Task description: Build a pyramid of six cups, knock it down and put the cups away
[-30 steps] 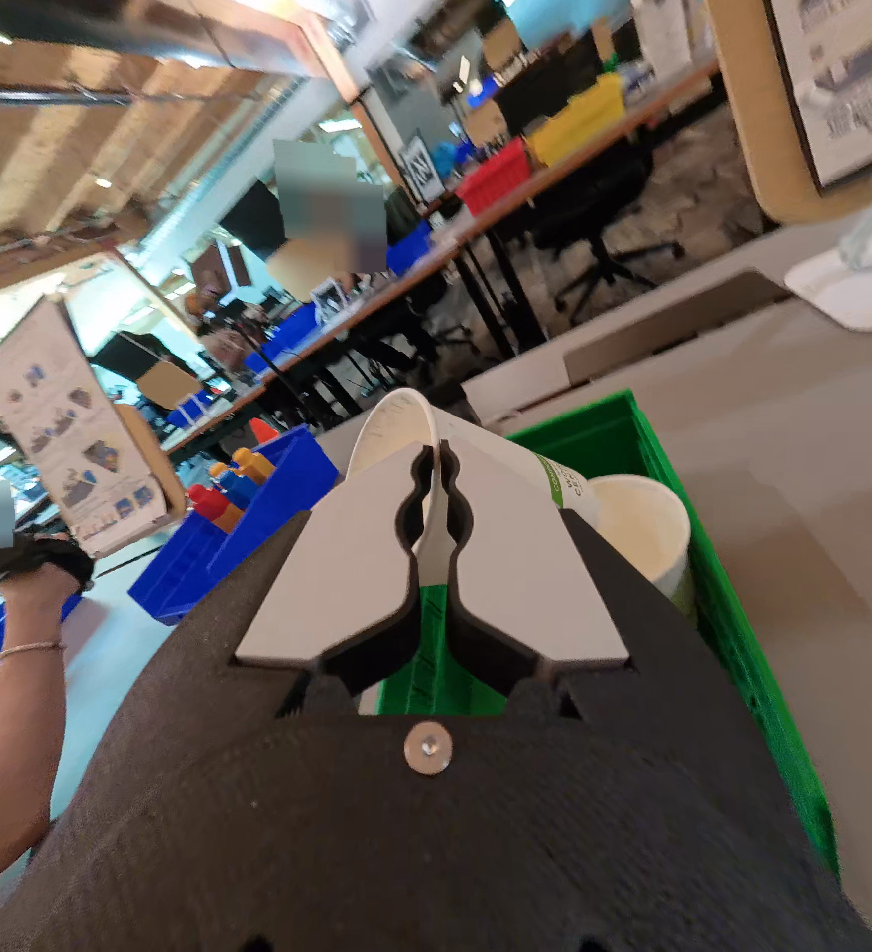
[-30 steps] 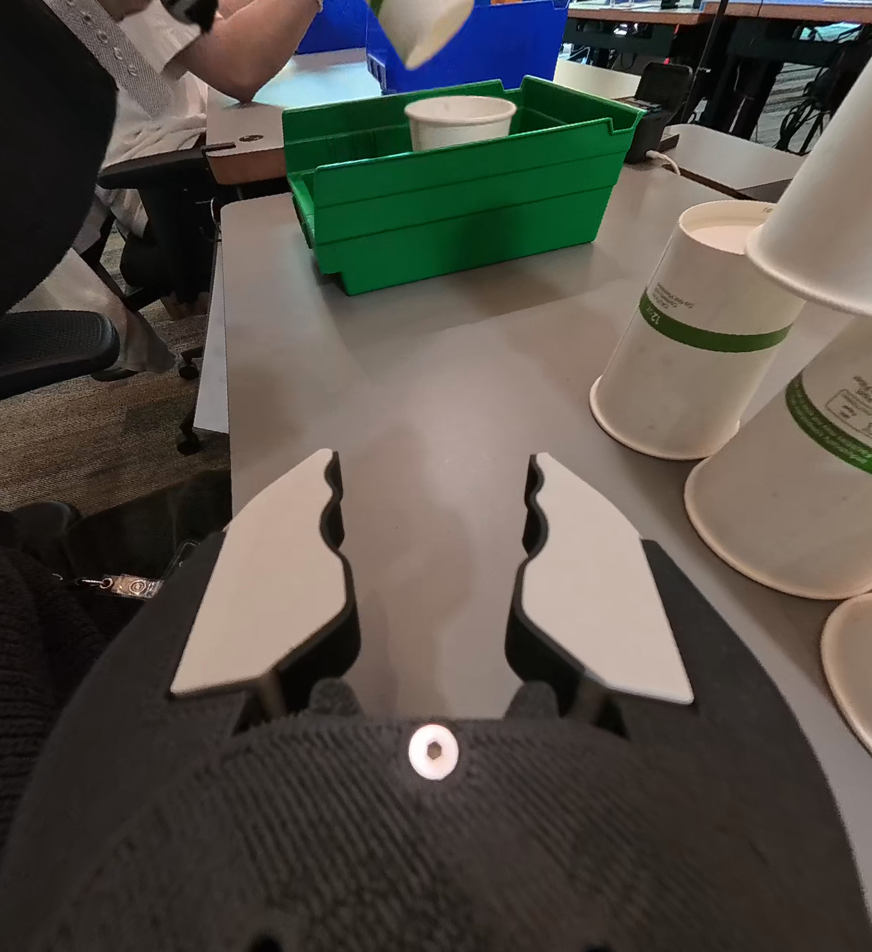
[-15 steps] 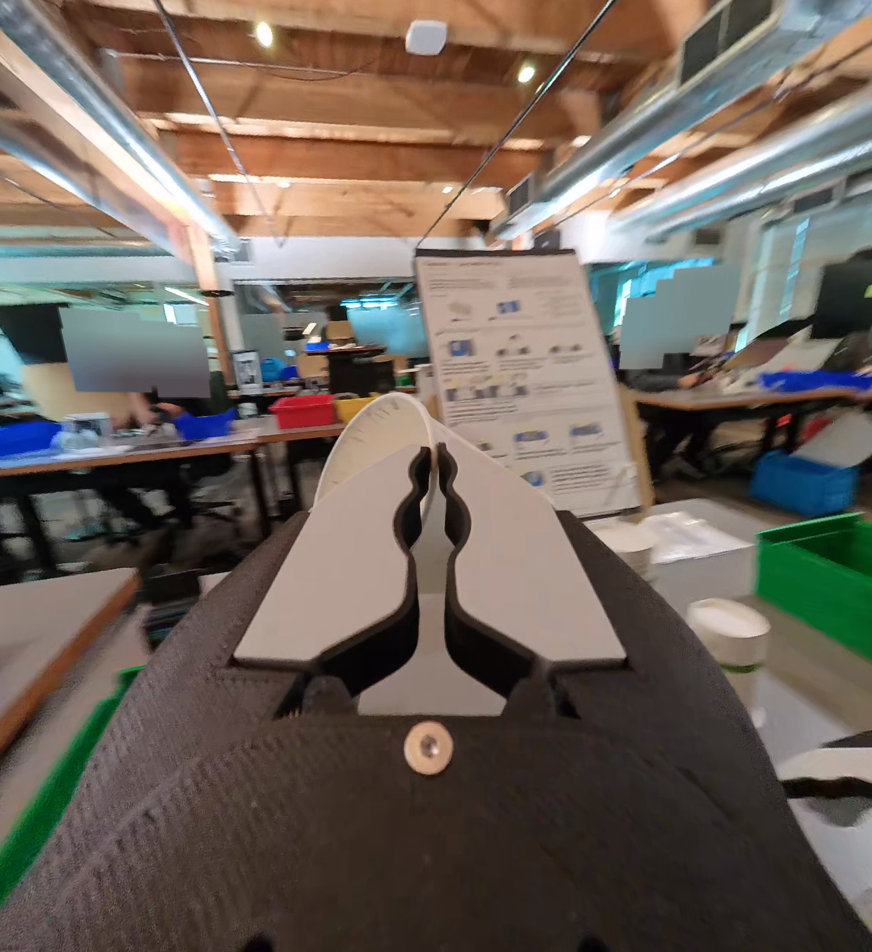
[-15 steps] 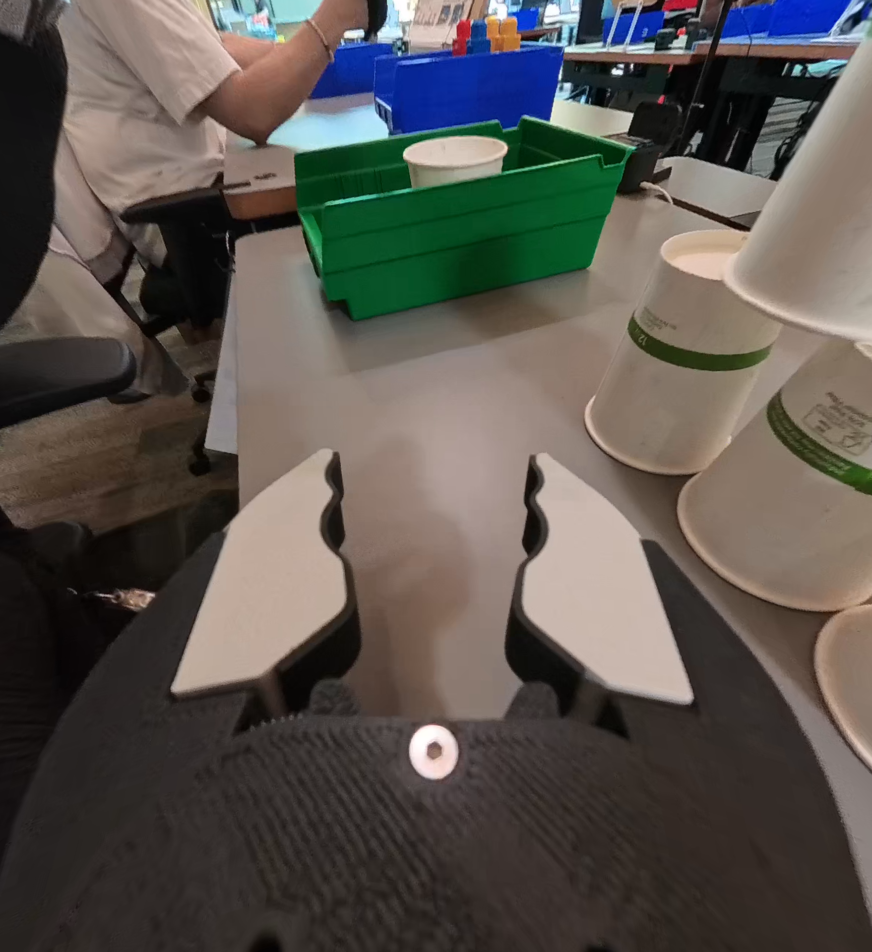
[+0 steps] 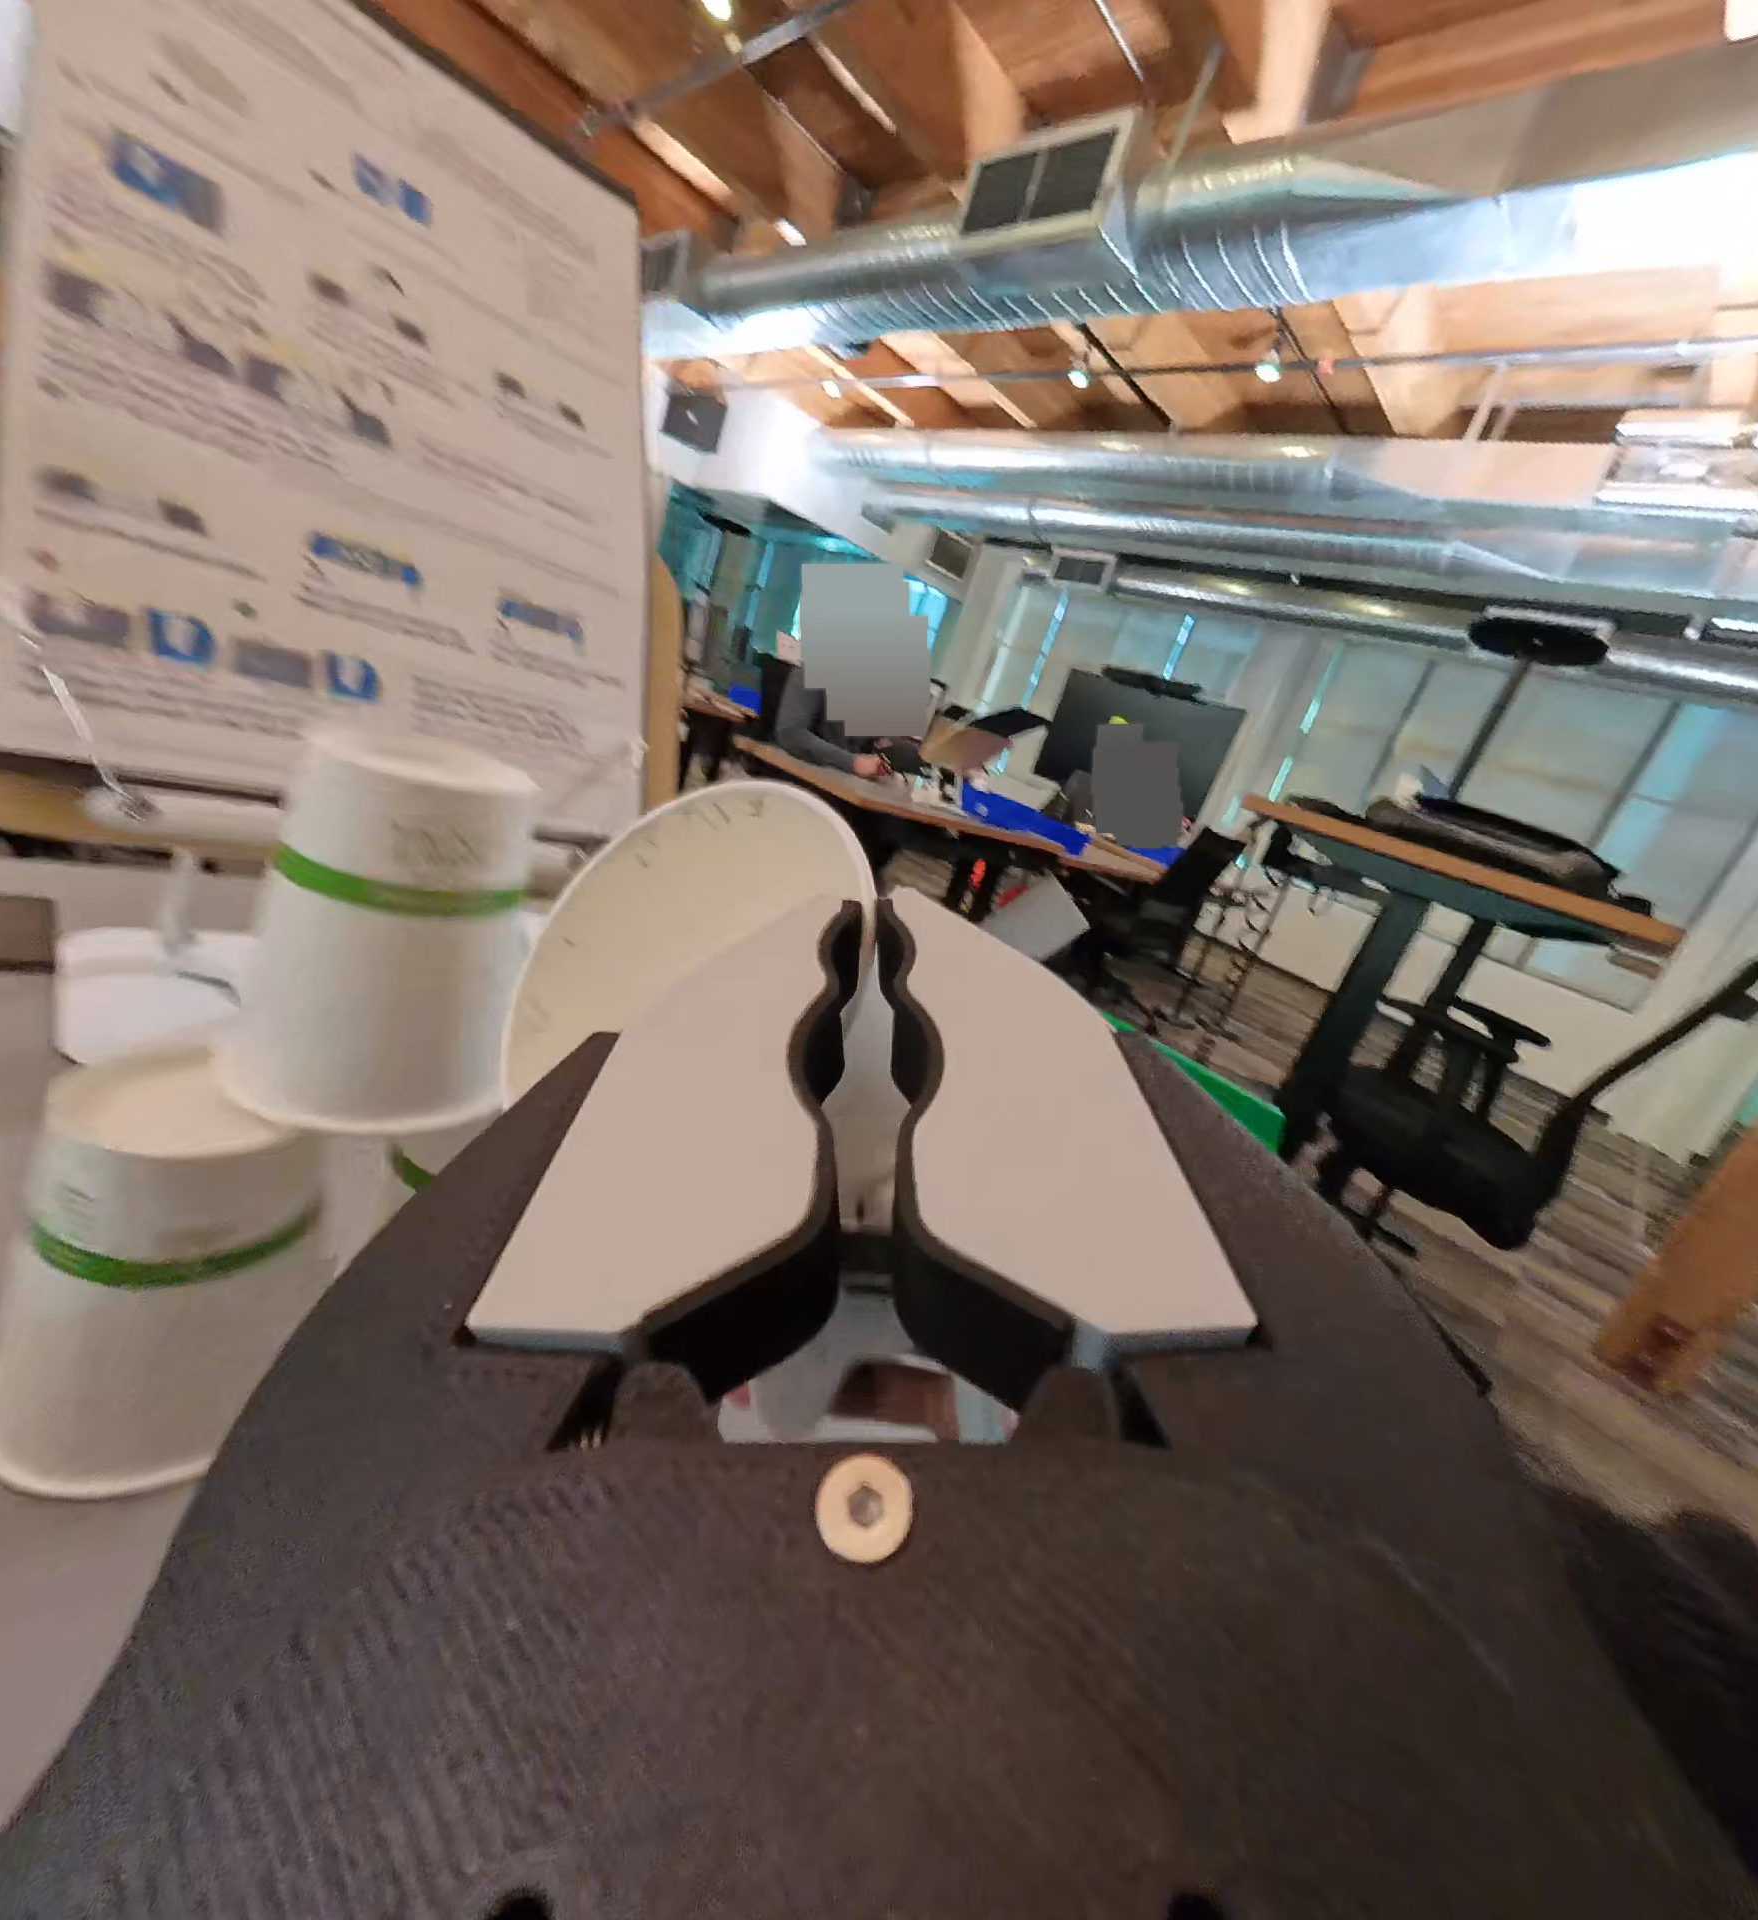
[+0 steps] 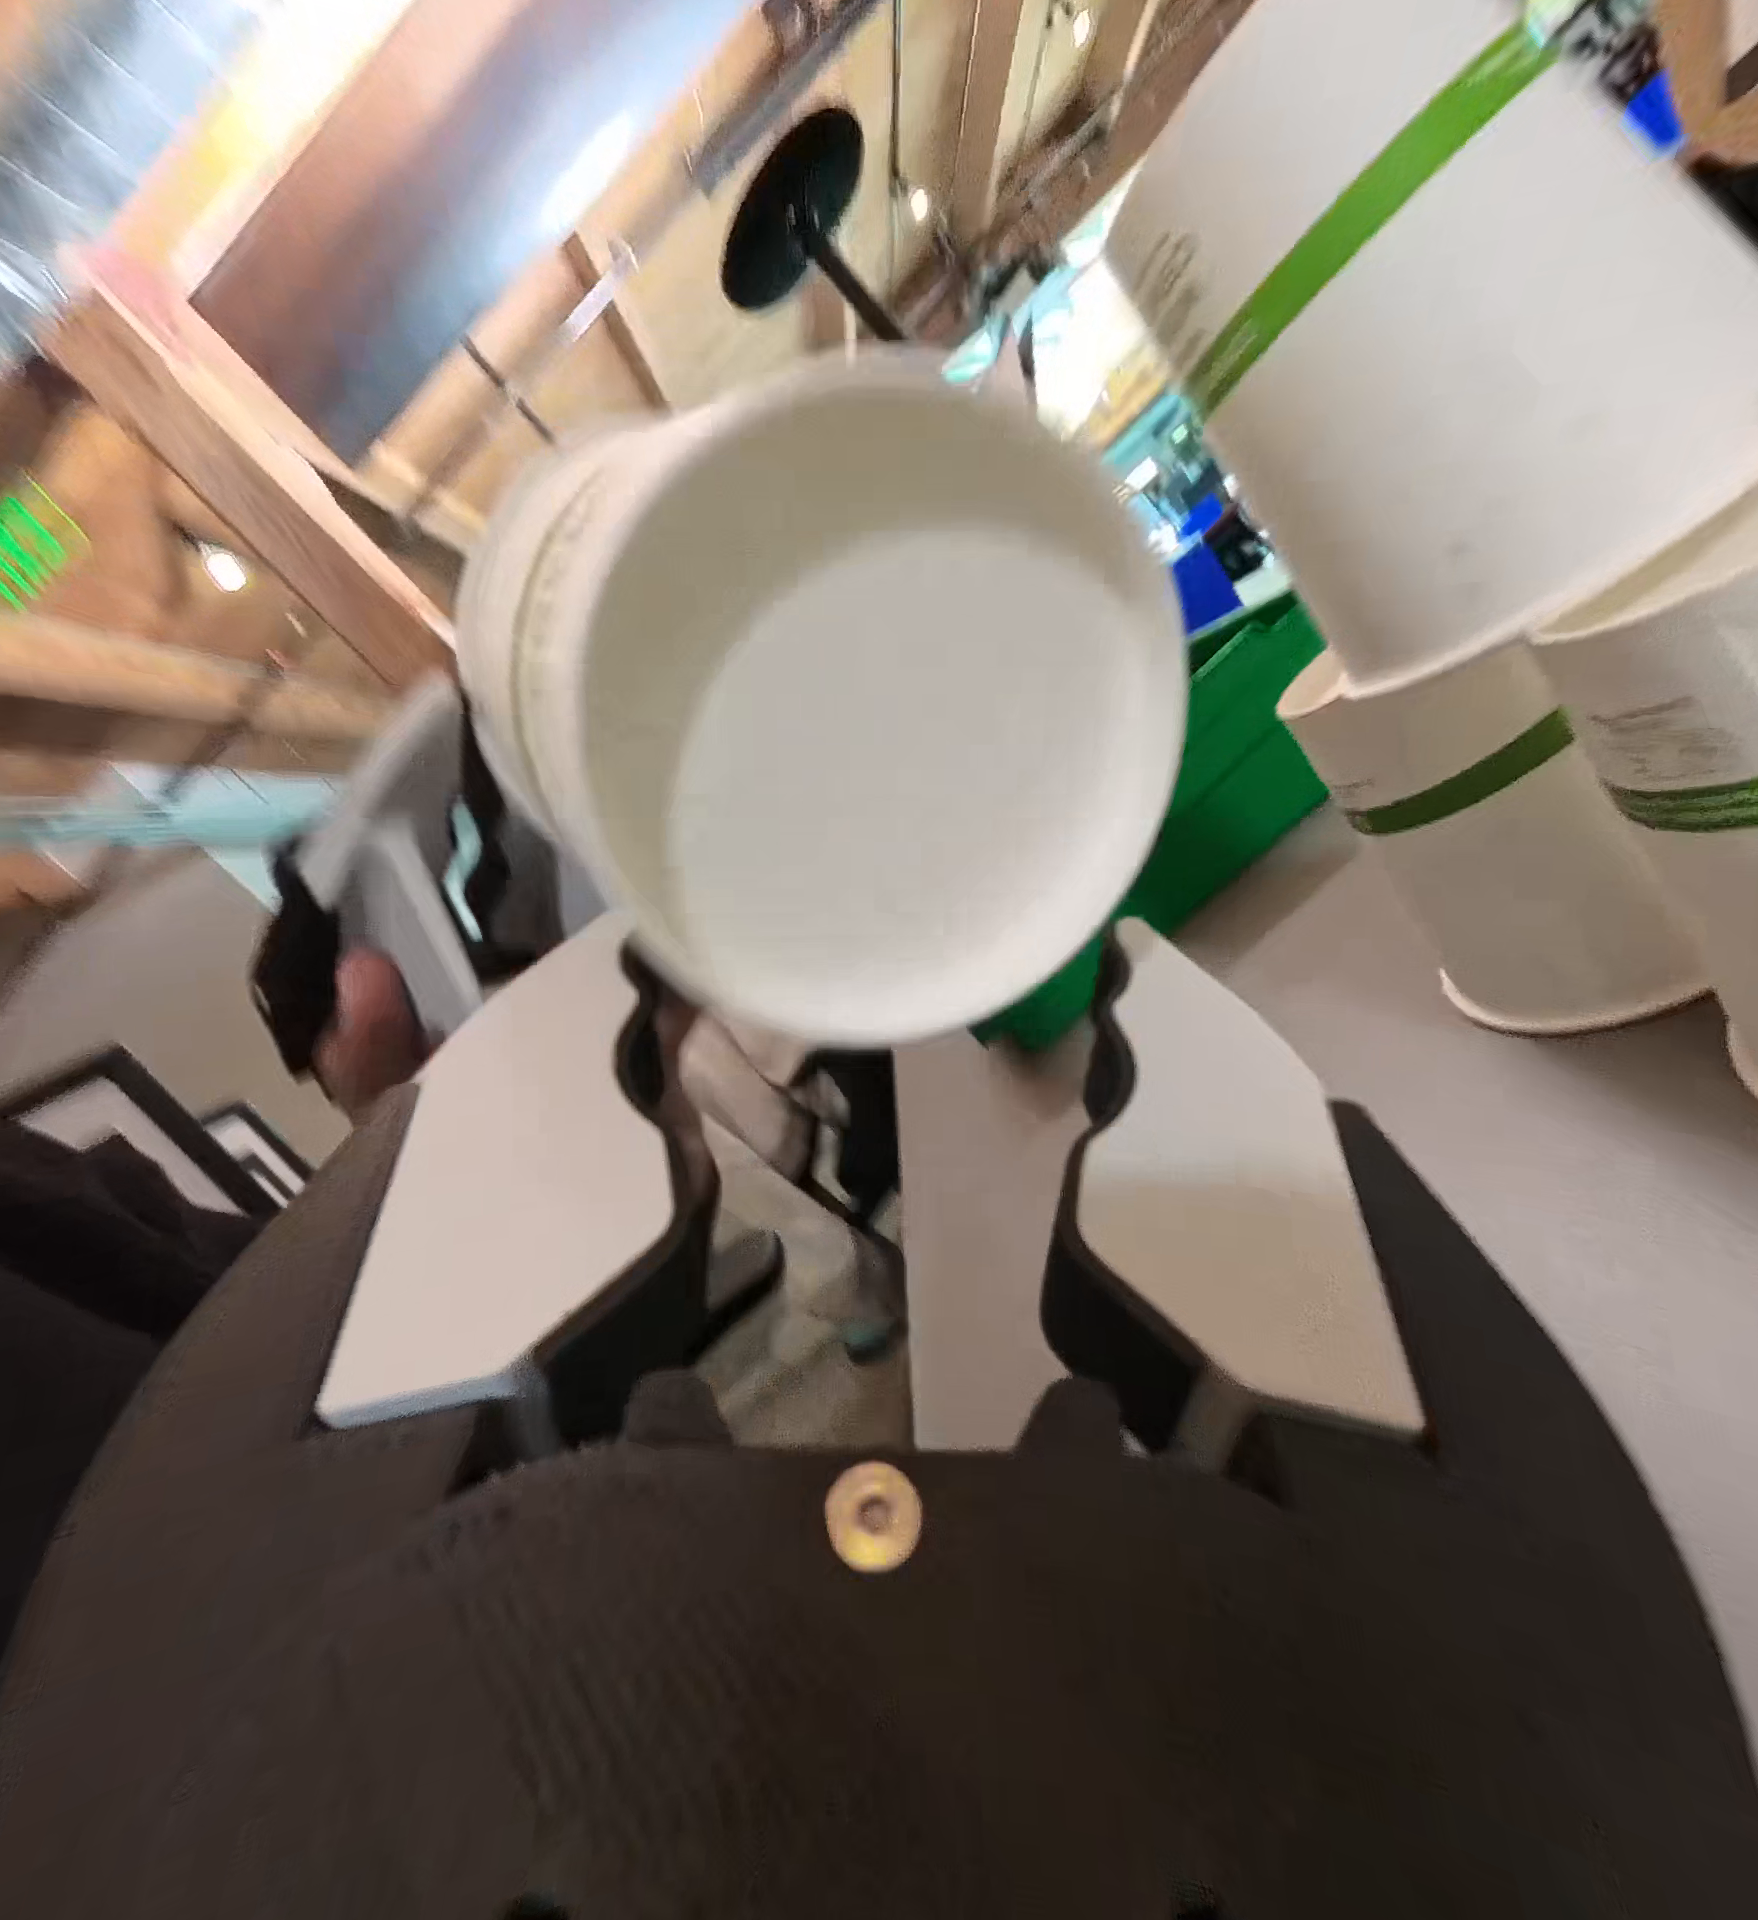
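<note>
— Cups everywhere on this grey table [image 6: 1540, 1299]. What is the left gripper [image 5: 862, 925] doing?

— Its two pale fingers are pinched nearly together on the wall of a white paper cup [image 5: 693, 935], close to the rim. The cup is held up off the table, tilted, its open mouth turned back toward the gripper.

— And the right gripper [image 6: 870, 966]?

— Its fingers stand spread apart with nothing between them. That same held cup [image 6: 833, 686] hangs in the air just beyond its fingertips, blurred, its flat bottom facing the right-hand camera.

— What else is near?

— Beside the left gripper is a small stack of upside-down cups [image 5: 262, 1018] with green bands: one sits tilted on top of others that stand mouth-down on the table. In the right wrist view the stack rises at the right edge. A green bin [image 6: 1228, 769] shows behind the held cup, farther back on the table. A large printed poster board [image 5: 303, 416] stands behind the stack, and an office chair [image 5: 1509, 1122] sits off to the right on the floor.
</note>
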Demonstrator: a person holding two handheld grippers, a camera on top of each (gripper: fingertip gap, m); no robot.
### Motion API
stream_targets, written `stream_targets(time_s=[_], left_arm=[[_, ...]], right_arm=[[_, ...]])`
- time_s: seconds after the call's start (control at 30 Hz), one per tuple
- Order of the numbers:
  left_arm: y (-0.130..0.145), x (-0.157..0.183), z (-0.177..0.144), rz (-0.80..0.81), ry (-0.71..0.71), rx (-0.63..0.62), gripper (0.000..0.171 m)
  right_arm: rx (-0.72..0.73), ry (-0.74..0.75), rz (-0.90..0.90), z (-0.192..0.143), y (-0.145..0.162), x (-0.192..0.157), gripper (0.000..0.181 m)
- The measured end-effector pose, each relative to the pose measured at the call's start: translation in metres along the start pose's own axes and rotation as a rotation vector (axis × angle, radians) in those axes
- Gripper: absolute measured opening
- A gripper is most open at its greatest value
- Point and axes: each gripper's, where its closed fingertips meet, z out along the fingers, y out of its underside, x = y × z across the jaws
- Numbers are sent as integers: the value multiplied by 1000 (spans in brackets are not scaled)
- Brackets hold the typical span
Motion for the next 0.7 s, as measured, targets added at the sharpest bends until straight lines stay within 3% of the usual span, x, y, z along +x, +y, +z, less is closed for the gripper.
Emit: stream_targets(time_s=[0.03, 0.13, 0.27, 0.5, 0.7], left_arm=[[12, 6, 1, -12, 16, -18, 4], [38, 13, 2, -48, 35, -90, 4], [58, 12, 5, -86, 75, -161, 4], [91, 17, 5, -108, 223, -277, 4], [105, 26, -1, -3, 362, -326, 6]], right_arm=[[38, -23, 31, -5, -8, 0, 73], [172, -74, 34, -21, -37, -5, 73], [214, -43, -48, -33, -54, -3, 78], [215, -50, 27, -36, -56, 5, 84], [81, -34, 35, -24, -35, 8, 85]])
